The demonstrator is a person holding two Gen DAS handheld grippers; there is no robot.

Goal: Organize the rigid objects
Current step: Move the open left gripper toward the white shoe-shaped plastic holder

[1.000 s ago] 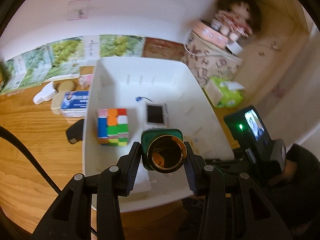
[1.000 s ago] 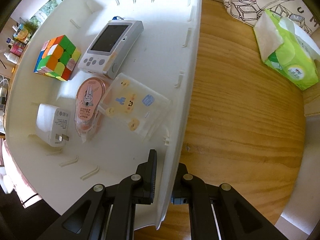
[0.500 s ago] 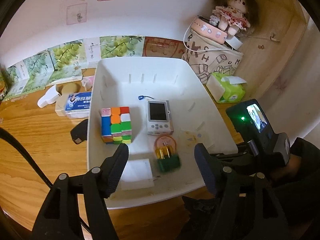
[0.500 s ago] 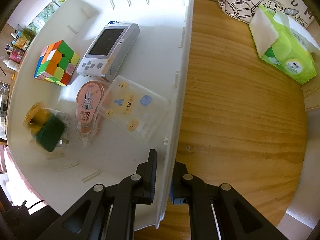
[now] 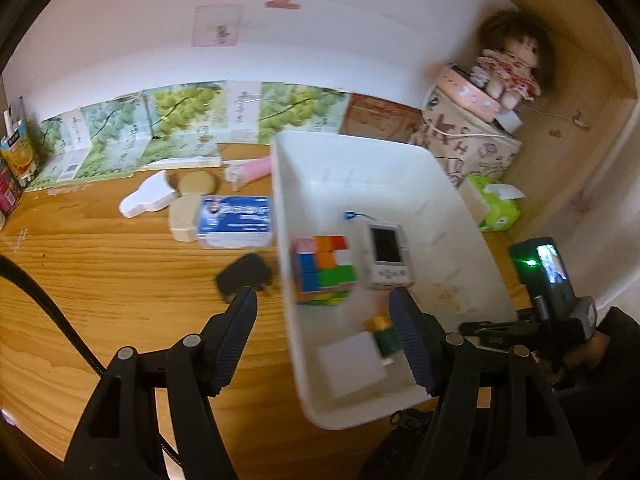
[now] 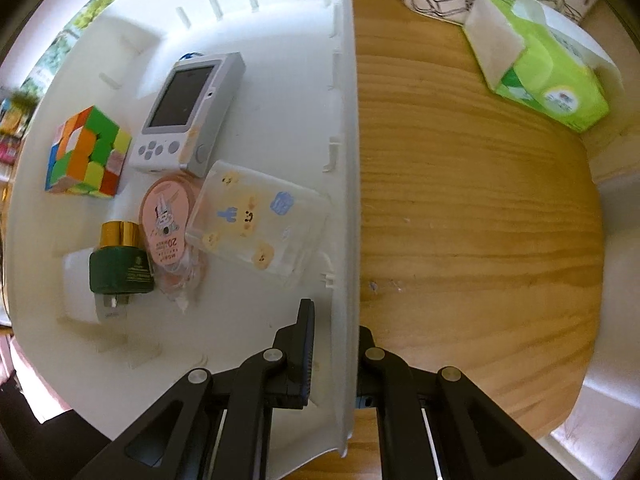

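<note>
Left wrist view: left gripper (image 5: 322, 312) gapes empty; black adapter (image 5: 244, 276) lies just beyond its left finger, light, stiff, best pinched across flat sides. Right gripper (image 6: 334, 356) is clamped on the bin (image 6: 344, 160) wall; green jar (image 6: 120, 266) sits inside.

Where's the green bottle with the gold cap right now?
The green bottle lies inside the white bin, resting on the white charger, just left of the pink tape dispenser in the right wrist view.
</note>
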